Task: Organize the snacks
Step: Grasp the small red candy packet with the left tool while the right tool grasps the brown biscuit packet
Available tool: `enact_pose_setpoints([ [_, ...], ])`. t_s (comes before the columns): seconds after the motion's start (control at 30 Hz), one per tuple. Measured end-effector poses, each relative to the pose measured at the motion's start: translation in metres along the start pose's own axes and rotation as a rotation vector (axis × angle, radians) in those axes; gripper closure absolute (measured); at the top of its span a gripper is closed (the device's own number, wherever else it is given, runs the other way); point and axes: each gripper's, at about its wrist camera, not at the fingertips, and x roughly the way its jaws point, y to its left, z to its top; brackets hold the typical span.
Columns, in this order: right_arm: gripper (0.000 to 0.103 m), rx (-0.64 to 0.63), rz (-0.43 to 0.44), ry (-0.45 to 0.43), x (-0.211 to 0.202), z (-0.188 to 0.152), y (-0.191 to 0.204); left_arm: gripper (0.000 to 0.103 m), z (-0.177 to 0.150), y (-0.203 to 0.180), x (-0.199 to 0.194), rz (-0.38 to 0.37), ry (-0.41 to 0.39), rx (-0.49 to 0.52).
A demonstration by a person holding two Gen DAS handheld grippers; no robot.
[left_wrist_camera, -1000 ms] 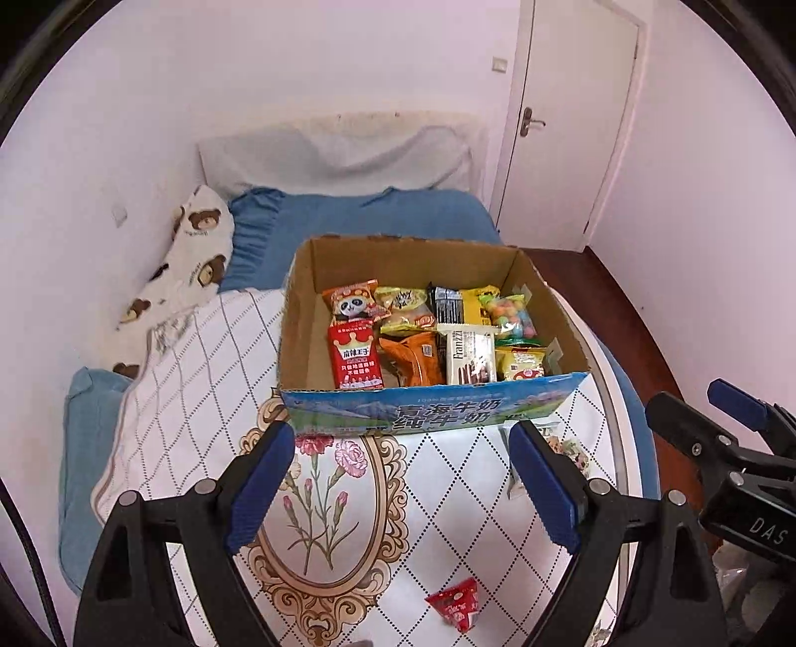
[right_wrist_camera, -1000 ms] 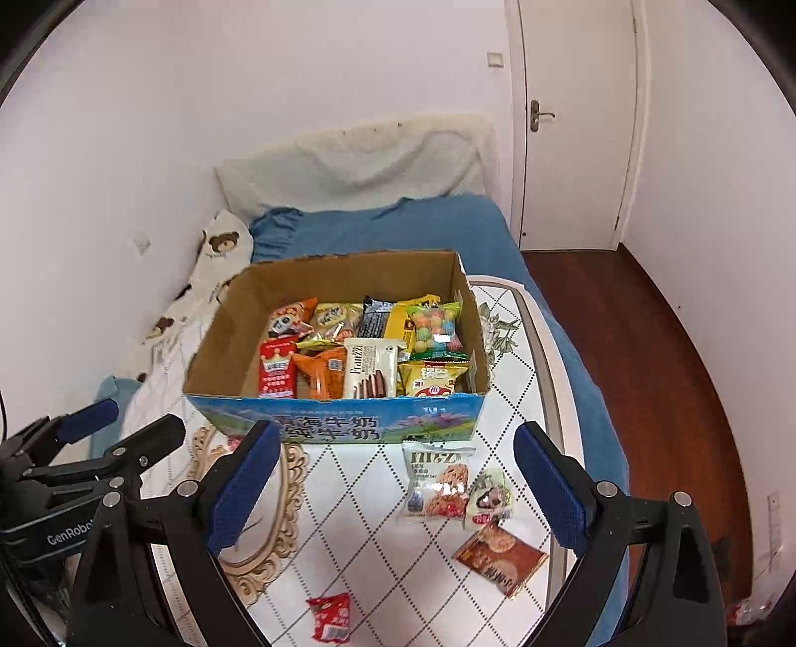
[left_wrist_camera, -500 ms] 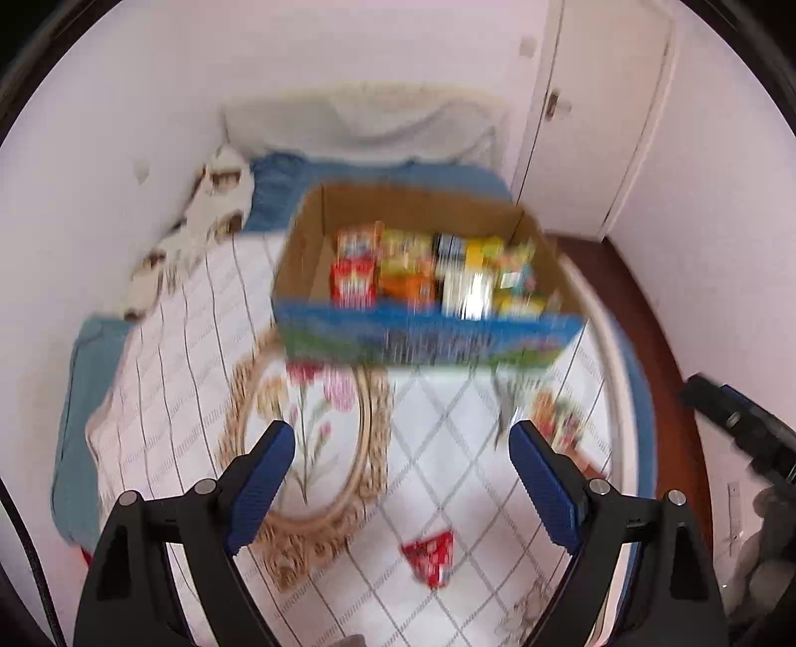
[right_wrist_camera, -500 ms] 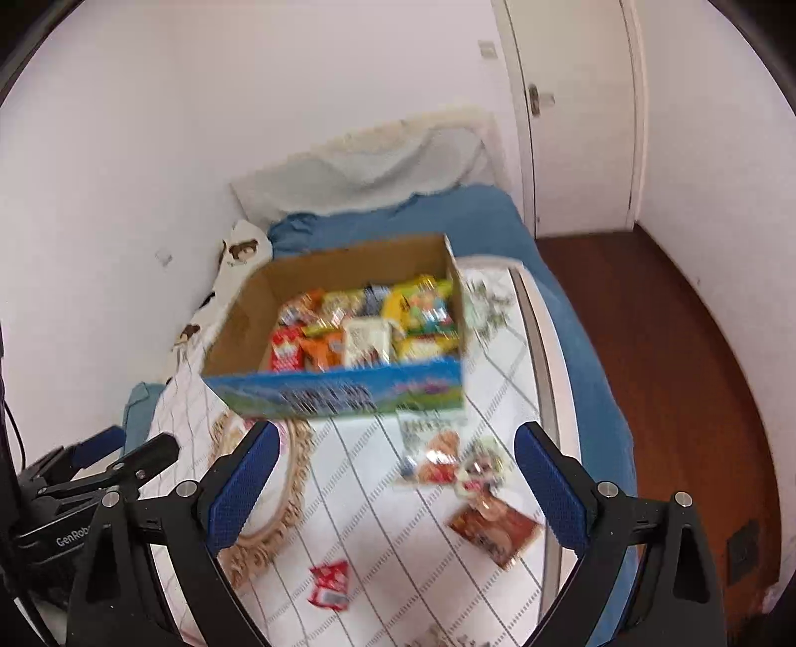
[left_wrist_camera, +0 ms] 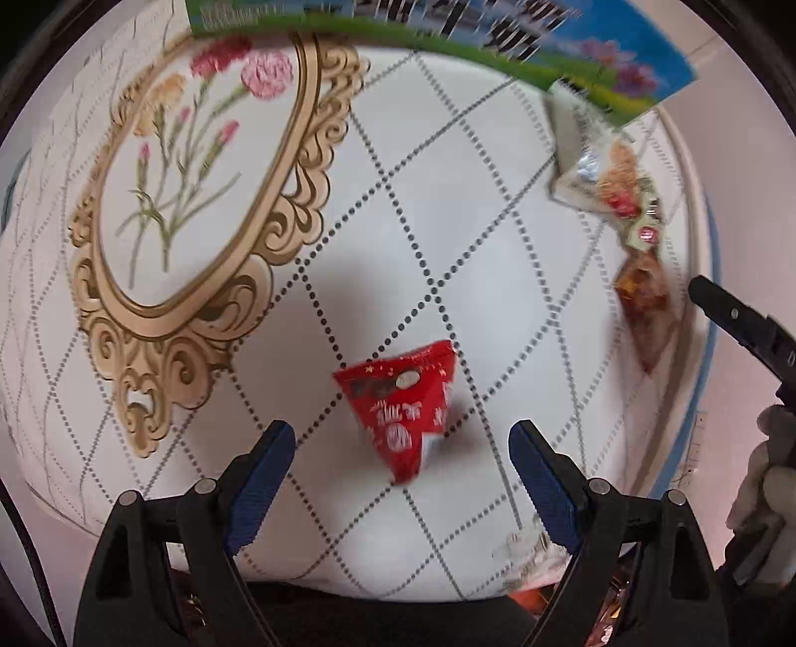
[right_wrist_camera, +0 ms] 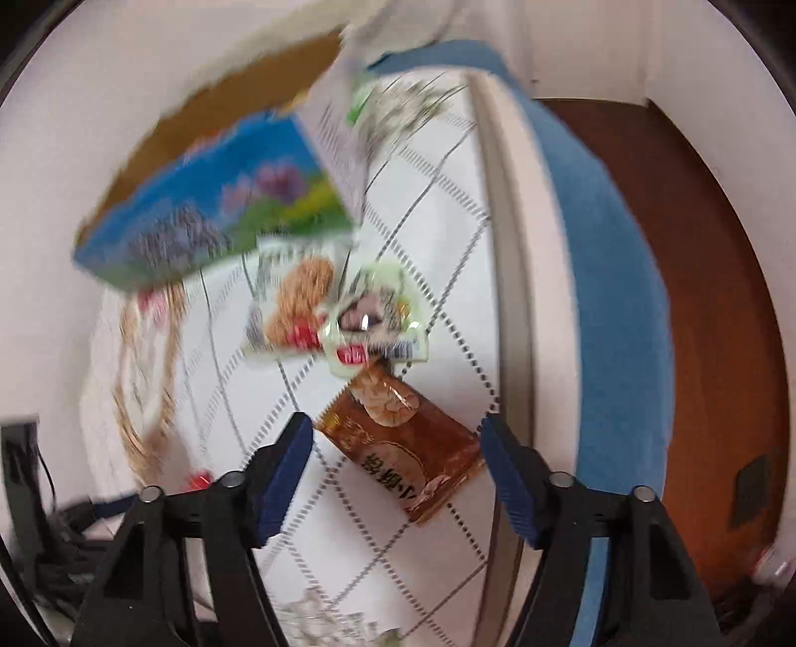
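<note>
My left gripper [left_wrist_camera: 402, 448] is open, low over the quilt, with a red triangular snack packet [left_wrist_camera: 405, 398] lying between its fingers. My right gripper [right_wrist_camera: 397, 443] is open around a brown cookie packet [right_wrist_camera: 408, 443] lying flat. Beyond it lie a pale green packet [right_wrist_camera: 375, 318] and a white cookie packet [right_wrist_camera: 293, 298]. These packets also show in the left wrist view [left_wrist_camera: 612, 189]. The blue-fronted cardboard snack box [right_wrist_camera: 214, 209] stands behind them; it also shows in the left wrist view [left_wrist_camera: 497, 30].
The white quilt with dotted diamonds and a gold flower frame [left_wrist_camera: 189, 164] covers the bed. Its right edge, blue sheet [right_wrist_camera: 607, 278] and wooden floor [right_wrist_camera: 706, 278] lie to the right. The right gripper's side [left_wrist_camera: 736, 318] shows at the left wrist view's edge.
Both grippers have dropped down and forward towards the quilt. The left now frames the red packet, the right the brown cookie packet. Both stay open.
</note>
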Motion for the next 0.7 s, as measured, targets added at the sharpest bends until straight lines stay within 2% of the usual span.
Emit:
enact_pose_setpoints([
  [0.1, 0.03, -0.107, -0.019, 0.044, 0.019, 0.001, 0.011, 0.018, 0.007, -0.006, 0.014, 0.001, 0.013, 0.004],
  [0.17, 0.03, -0.175, -0.035, 0.08, 0.03, 0.004, 0.02, 0.038, 0.009, -0.01, 0.023, -0.004, 0.031, 0.013],
  [0.23, 0.03, -0.227, -0.057, 0.12, 0.042, 0.005, 0.025, 0.049, 0.01, -0.014, 0.029, 0.003, 0.043, 0.02],
  [0.27, 0.03, -0.244, -0.064, 0.145, 0.049, 0.006, 0.028, 0.051, 0.009, -0.015, 0.032, 0.005, 0.045, 0.022],
  [0.33, 0.031, -0.245, -0.08, 0.163, 0.057, 0.006, 0.029, 0.051, 0.008, -0.016, 0.032, 0.005, 0.043, 0.025],
  [0.4, 0.032, -0.173, -0.061, 0.194, 0.062, 0.004, 0.027, 0.051, 0.007, -0.016, 0.033, -0.001, 0.044, 0.02],
  [0.47, 0.032, -0.026, 0.054, 0.248, 0.065, -0.001, 0.02, 0.051, 0.009, -0.013, 0.032, -0.011, 0.045, 0.015],
  [0.53, 0.032, 0.056, 0.138, 0.274, 0.064, -0.006, 0.019, 0.051, 0.011, -0.003, 0.028, -0.02, 0.049, 0.013],
  [0.57, 0.032, 0.049, 0.137, 0.262, 0.061, -0.008, 0.024, 0.051, 0.011, -0.002, 0.03, -0.023, 0.059, 0.015],
  [0.63, 0.026, -0.017, 0.08, 0.226, 0.057, -0.01, 0.037, 0.051, 0.009, -0.001, 0.034, -0.03, 0.07, 0.015],
  [0.7, 0.024, -0.055, 0.041, 0.223, 0.062, -0.014, 0.048, 0.051, 0.013, 0.011, 0.038, -0.033, 0.069, 0.015],
])
